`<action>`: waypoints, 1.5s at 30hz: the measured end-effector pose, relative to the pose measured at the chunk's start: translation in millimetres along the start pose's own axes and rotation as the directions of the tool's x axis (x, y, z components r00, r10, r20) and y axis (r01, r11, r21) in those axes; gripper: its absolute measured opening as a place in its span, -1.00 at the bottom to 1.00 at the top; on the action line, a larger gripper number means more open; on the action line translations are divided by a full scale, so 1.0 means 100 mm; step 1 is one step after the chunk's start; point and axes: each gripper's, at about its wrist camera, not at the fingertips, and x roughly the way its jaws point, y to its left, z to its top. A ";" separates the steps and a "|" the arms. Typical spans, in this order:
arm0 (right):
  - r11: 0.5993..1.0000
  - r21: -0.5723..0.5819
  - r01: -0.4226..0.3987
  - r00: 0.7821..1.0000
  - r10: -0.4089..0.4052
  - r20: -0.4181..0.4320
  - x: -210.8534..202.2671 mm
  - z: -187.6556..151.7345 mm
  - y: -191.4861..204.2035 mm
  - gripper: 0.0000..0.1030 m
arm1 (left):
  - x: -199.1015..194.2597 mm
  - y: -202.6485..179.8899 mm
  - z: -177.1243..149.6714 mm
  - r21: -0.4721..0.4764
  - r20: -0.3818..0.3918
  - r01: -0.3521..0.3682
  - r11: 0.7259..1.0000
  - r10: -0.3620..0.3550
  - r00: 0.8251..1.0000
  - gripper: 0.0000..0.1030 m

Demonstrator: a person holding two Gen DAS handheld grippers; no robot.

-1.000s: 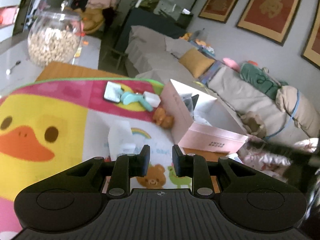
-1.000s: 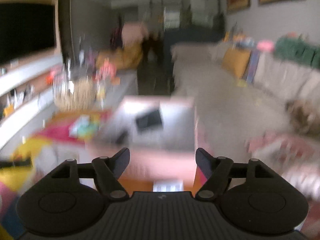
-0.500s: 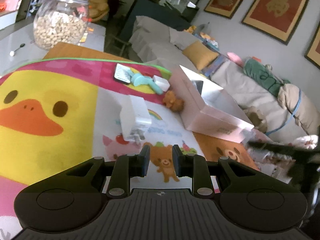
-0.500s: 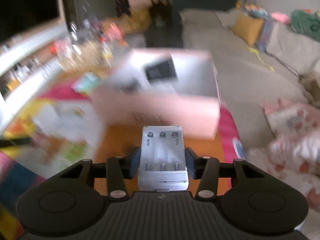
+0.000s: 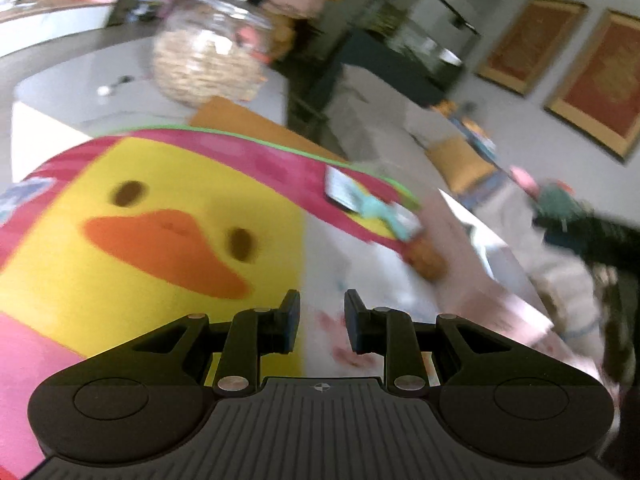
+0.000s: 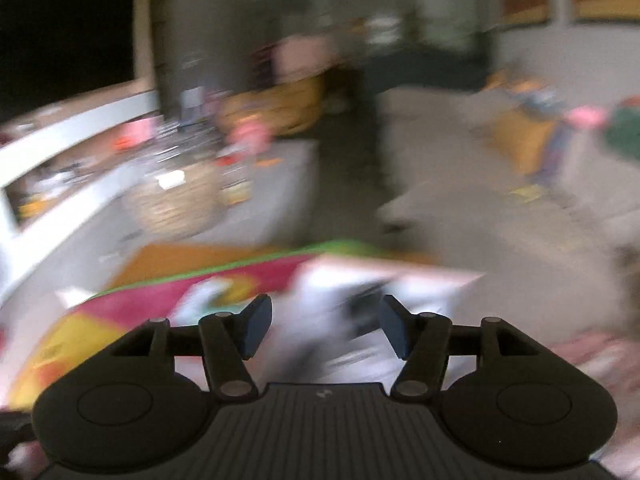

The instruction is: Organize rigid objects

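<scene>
Held left gripper (image 5: 322,316) narrowly parted and empty above duck mat (image 5: 160,280). Was opening right gripper (image 6: 322,330), nothing between its jaws, near pink box (image 6: 400,280). Saw teal toy (image 5: 380,210) and orange toy (image 5: 424,258) far right, beside that box. Risked clipping the box wall or mistiming a grasp through fast, blurred travel.

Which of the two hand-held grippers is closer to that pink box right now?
The right. The right hand-held gripper hangs just in front of the pink box, open and empty, its jaws opening. The left hand-held gripper is over the duck mat, with the box off to its right.
</scene>
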 end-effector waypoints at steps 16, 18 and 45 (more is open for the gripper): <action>0.946 0.000 -0.325 0.908 0.311 -0.282 0.81 -0.66 1.08 -0.50 | -0.07 0.26 0.02 -0.074 0.011 -0.043 0.996 0.043 0.999 -0.49; 0.950 -0.009 -0.313 0.916 0.300 -0.265 0.67 -0.70 0.98 -0.55 | -0.05 0.23 0.00 -0.060 0.006 -0.034 0.998 0.035 0.999 -0.49; 0.987 0.160 -0.026 0.998 0.036 -0.059 -0.22 -1.53 -0.49 0.20 | 1.79 -1.47 0.61 0.699 -0.031 -0.013 0.715 0.049 0.998 -0.43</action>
